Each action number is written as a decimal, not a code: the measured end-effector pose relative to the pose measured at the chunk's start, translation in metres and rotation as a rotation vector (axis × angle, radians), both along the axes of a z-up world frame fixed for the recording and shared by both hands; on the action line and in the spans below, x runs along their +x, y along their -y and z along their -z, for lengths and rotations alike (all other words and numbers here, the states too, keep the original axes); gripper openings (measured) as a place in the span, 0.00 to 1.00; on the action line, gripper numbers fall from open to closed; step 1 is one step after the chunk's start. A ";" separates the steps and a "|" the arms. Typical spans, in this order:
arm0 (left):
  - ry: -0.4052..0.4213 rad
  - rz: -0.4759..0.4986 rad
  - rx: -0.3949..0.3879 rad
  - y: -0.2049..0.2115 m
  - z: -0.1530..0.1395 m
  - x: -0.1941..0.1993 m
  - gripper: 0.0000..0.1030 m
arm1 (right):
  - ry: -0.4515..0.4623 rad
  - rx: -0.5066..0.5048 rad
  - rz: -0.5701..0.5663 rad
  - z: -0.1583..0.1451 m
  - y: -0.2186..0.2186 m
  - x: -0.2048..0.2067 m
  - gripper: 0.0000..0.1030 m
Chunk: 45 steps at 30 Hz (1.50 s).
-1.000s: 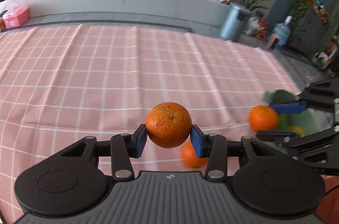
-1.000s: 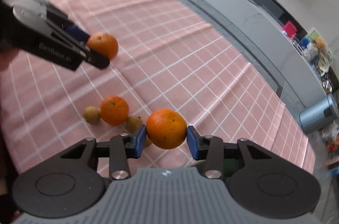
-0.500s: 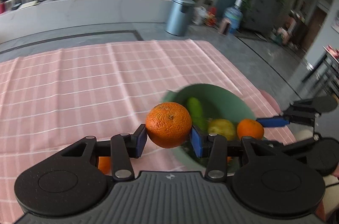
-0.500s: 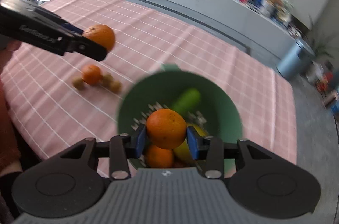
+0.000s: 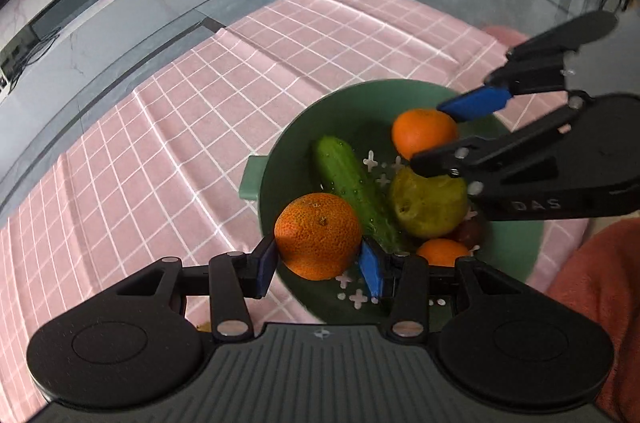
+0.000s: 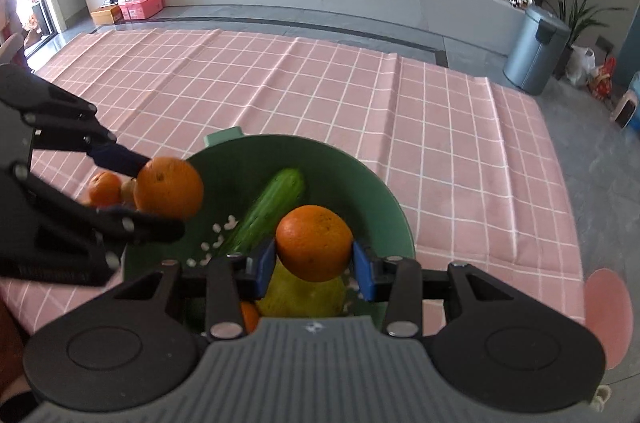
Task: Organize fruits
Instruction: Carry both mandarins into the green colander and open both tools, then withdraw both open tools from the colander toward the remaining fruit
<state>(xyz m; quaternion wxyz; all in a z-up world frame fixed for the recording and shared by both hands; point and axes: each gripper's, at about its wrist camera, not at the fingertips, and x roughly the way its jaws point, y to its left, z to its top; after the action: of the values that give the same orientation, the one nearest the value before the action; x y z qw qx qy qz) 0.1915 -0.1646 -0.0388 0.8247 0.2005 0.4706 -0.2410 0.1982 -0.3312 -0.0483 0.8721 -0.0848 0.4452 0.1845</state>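
Observation:
My left gripper (image 5: pixel 319 259) is shut on an orange (image 5: pixel 318 236) and holds it over the near left rim of the green bowl (image 5: pixel 280 159). My right gripper (image 6: pixel 314 265) is shut on a second orange (image 6: pixel 314 242) above the bowl (image 6: pixel 384 195). The bowl holds a cucumber (image 5: pixel 352 183), a yellow-green pear (image 5: pixel 428 203), another orange (image 5: pixel 440 251) and a dark fruit. In the left wrist view the right gripper (image 5: pixel 460 129) holds its orange (image 5: pixel 422 131) above the bowl's far side. In the right wrist view the left gripper (image 6: pixel 156 189) holds its orange (image 6: pixel 168 187).
The pink checked tablecloth (image 6: pixel 320 83) covers the table. A small orange (image 6: pixel 104 188) and a brownish fruit (image 6: pixel 128 189) lie on the cloth left of the bowl. A grey bin (image 6: pixel 536 47) stands on the floor beyond the table's far right corner.
Both grippers have moved with their oranges from the loose fruit on the cloth to above the green bowl, and have come closer to it.

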 end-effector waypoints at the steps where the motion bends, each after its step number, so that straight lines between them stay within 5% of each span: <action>1: -0.010 0.002 0.002 0.001 0.002 0.003 0.48 | -0.006 0.010 0.007 0.003 0.000 0.005 0.37; 9: -0.037 0.023 0.047 0.008 0.011 0.011 0.49 | -0.042 0.040 0.037 0.022 0.004 0.031 0.37; 30: -0.045 -0.033 -0.055 -0.005 0.015 0.012 0.57 | -0.067 0.048 0.046 0.042 -0.001 0.037 0.38; 45: 0.076 -0.104 -0.184 -0.061 -0.053 -0.027 0.61 | 0.057 0.049 0.110 -0.012 -0.017 -0.008 0.41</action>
<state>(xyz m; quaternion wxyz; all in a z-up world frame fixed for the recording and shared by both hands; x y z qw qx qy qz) 0.1646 -0.1031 0.0146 0.8682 0.1084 0.4249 -0.2323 0.1900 -0.3140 -0.0365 0.8951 -0.0438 0.4194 0.1445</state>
